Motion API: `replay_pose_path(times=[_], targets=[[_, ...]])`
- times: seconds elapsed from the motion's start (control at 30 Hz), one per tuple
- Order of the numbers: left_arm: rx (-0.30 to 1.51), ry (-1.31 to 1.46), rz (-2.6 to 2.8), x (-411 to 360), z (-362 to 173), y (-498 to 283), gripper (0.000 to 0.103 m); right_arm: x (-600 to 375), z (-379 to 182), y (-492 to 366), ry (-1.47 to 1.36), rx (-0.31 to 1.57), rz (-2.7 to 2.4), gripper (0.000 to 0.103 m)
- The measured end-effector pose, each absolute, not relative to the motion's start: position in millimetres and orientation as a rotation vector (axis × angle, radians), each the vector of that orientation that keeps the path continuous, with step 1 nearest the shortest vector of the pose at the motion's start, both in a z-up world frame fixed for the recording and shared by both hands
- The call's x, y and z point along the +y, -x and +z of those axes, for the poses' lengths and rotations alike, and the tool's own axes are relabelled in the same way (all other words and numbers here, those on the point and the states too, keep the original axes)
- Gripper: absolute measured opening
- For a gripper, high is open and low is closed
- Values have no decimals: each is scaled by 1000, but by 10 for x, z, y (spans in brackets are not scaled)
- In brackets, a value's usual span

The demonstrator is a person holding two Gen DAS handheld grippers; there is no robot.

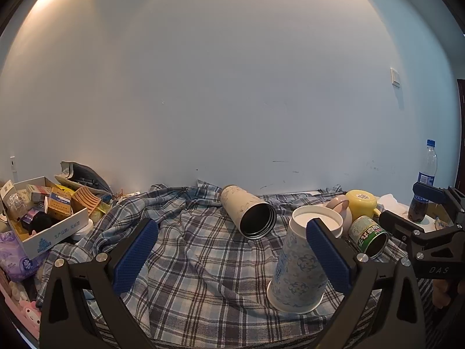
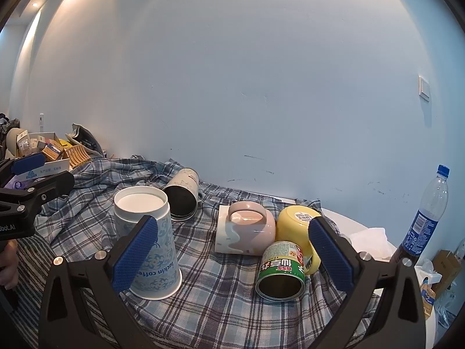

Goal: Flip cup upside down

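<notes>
A blue-patterned paper cup [image 1: 299, 264] stands upside down on the plaid cloth [image 1: 203, 261], white base up; it also shows in the right wrist view [image 2: 151, 250]. A pink mug [image 2: 247, 232] lies on its side. A yellow mug [image 2: 299, 229] stands upside down beside it. A green can [image 2: 280, 270] and a beige tumbler [image 1: 250, 210] lie on their sides. My left gripper [image 1: 232, 256] is open and empty; its right finger is in front of the paper cup. My right gripper [image 2: 232, 254] is open and empty, in front of the mugs and can.
A cardboard box [image 1: 55, 232] of small packets stands at the left. A cola bottle [image 2: 421, 218] stands at the right by white tissue [image 2: 369, 235]. A pale wall runs close behind the cloth. A purple pack [image 1: 14, 256] lies at the left edge.
</notes>
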State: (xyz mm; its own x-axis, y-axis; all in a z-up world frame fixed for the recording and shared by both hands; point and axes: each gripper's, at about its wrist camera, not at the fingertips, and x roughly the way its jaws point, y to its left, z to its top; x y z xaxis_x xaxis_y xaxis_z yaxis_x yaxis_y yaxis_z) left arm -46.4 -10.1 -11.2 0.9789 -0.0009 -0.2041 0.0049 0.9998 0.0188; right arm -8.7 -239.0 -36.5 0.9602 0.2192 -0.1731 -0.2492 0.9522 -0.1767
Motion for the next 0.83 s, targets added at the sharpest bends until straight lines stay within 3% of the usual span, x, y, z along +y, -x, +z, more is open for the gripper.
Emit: replay_pose_path(times=[0.83], targets=[[187, -29, -11, -132, -107, 503, 103, -2392, -368, 91, 202, 150, 238, 103]])
